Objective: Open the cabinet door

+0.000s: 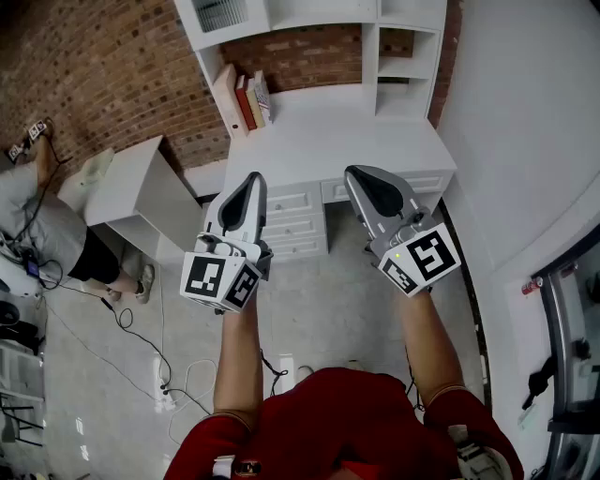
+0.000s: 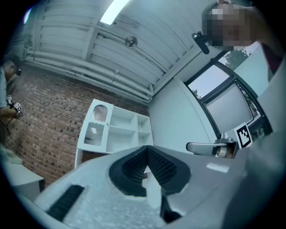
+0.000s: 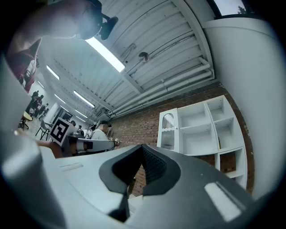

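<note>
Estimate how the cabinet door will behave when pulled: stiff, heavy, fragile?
The cabinet door looks like a rigid framed panel, so it should probably swing without flexing. It is narrow, so likely light. Its arched insert looks ribbed, maybe glass or mesh: possibly fragile.

Staged study corner in a workshop hall, brick wall point(image 1: 112, 84), white shelved desk point(image 1: 328, 141), floor cables point(image 1: 122, 319), strip-lit ceiling point(image 3: 156, 49)

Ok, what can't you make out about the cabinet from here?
Cabinet door: head view, cut off by the top edge.
Its handle: both gripper views, too small to see.
Drawers: head view, partly behind the left gripper and right gripper.
</note>
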A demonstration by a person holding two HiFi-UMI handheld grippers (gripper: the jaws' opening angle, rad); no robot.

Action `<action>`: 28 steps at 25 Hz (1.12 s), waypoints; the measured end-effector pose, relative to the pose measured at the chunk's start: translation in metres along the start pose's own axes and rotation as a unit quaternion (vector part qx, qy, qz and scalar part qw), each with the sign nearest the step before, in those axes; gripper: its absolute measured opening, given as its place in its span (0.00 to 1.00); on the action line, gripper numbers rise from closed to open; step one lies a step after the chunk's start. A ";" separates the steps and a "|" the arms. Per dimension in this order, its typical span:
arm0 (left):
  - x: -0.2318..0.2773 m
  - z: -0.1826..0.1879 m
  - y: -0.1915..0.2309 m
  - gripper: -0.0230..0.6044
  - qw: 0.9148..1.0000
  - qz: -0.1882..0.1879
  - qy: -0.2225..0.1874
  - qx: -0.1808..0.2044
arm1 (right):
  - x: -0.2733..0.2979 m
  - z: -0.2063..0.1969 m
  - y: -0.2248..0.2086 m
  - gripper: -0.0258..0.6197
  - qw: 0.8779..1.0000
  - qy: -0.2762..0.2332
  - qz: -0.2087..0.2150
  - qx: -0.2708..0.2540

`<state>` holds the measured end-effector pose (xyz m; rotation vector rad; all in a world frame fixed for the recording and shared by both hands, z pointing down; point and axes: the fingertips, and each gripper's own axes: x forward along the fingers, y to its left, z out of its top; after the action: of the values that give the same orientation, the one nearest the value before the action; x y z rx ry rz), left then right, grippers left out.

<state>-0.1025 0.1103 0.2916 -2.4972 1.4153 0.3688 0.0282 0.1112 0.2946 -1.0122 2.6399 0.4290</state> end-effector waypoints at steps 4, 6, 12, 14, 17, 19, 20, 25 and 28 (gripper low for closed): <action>0.003 -0.004 -0.011 0.04 1.000 -0.001 0.001 -0.004 | -0.010 0.000 -0.002 0.06 1.000 -0.005 0.008 0.011; 0.005 -0.008 -0.017 0.04 1.000 -0.001 0.005 -0.007 | -0.017 -0.001 -0.004 0.06 1.000 -0.009 0.011 0.016; 0.025 -0.020 -0.042 0.04 1.000 0.000 0.016 -0.007 | -0.041 -0.003 -0.028 0.06 1.000 -0.012 0.010 0.020; 0.036 -0.025 -0.051 0.04 1.000 0.000 0.019 -0.005 | -0.050 -0.005 -0.039 0.06 1.000 -0.013 0.010 0.024; 0.052 -0.032 -0.065 0.04 1.000 0.001 0.023 -0.002 | -0.062 -0.009 -0.058 0.06 0.999 -0.015 0.011 0.031; 0.061 -0.036 -0.071 0.04 1.000 0.002 0.026 0.002 | -0.068 -0.011 -0.071 0.06 0.999 -0.020 0.012 0.033; 0.066 -0.039 -0.072 0.04 1.000 0.003 0.027 0.004 | -0.069 -0.012 -0.078 0.06 0.999 -0.024 0.011 0.035; 0.090 -0.043 -0.061 0.04 0.999 0.012 0.027 0.012 | -0.057 -0.016 -0.106 0.06 0.998 -0.034 0.015 0.041; 0.106 -0.045 -0.045 0.04 1.000 0.017 0.019 0.014 | -0.039 -0.023 -0.119 0.06 0.999 -0.035 0.022 0.035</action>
<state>-0.0063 0.0325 0.3022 -2.4728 1.4676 0.3081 0.1338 0.0409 0.3091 -0.9021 2.6002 0.3726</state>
